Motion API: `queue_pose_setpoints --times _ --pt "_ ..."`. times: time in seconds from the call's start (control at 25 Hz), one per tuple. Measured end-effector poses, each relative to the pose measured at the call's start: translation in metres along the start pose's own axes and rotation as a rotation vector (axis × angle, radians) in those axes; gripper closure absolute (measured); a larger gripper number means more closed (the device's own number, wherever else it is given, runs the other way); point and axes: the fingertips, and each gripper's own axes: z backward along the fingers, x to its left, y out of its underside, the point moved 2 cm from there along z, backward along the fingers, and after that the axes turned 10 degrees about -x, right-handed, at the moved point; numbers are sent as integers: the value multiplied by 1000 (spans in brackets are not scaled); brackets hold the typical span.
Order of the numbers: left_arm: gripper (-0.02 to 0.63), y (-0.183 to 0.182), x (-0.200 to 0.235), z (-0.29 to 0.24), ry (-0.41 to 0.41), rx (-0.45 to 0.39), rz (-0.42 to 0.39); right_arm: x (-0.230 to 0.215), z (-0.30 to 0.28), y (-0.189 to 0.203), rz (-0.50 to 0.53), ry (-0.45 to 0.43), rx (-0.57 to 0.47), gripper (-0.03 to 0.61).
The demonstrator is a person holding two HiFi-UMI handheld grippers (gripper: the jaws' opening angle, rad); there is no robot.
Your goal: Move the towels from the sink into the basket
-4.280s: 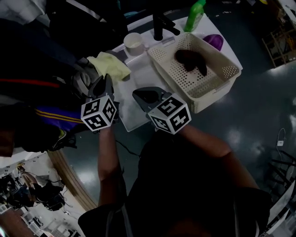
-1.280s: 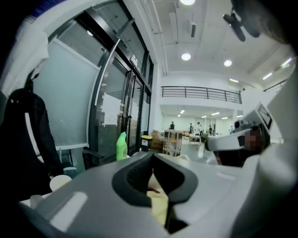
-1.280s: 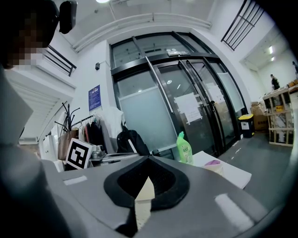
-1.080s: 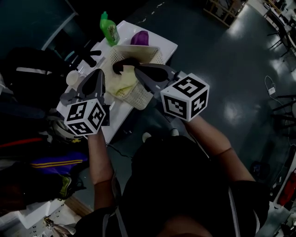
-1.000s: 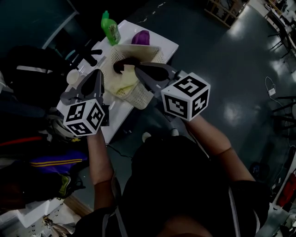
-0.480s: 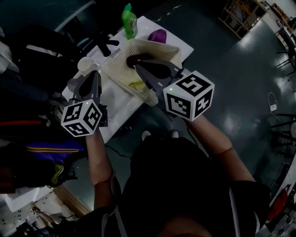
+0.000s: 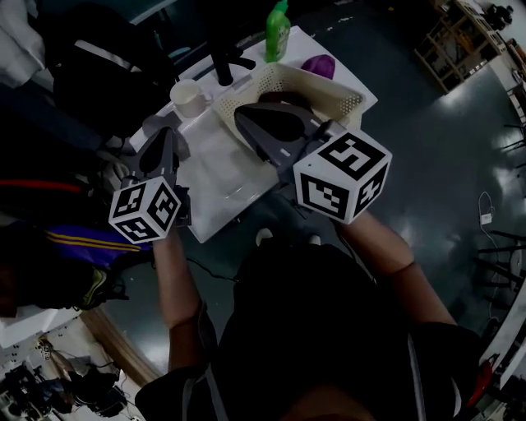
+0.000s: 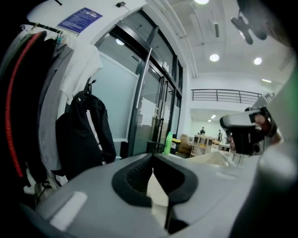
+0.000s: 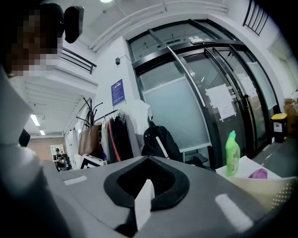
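Holding both tools over a white bench, a person faces the perforated basket at its far end. Right tool is in front of the basket, jaws closed, empty. Left tool is over the bench's left edge, also closed and empty. Dark towel lies in the basket, mostly hidden. Green bottle and white cup stand nearby.

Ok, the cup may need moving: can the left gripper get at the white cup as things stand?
Probably yes: the left gripper is empty and points roughly toward the white cup, with nothing seen between them. Its fingers are shut, so they must open first.
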Motion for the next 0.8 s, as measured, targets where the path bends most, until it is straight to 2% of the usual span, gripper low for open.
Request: queue_pose_setpoints --times 0.32,0.52,0.8 --pt "606 22 51 12 -74 37 22 35 -47 21 -12 -72 48 580" --pt "606 45 74 10 -95 73 42 53 -68 49 -17 -106 111 580" --pt "604 73 93 3 -101 113 62 53 -86 95 -23 -96 205 580"
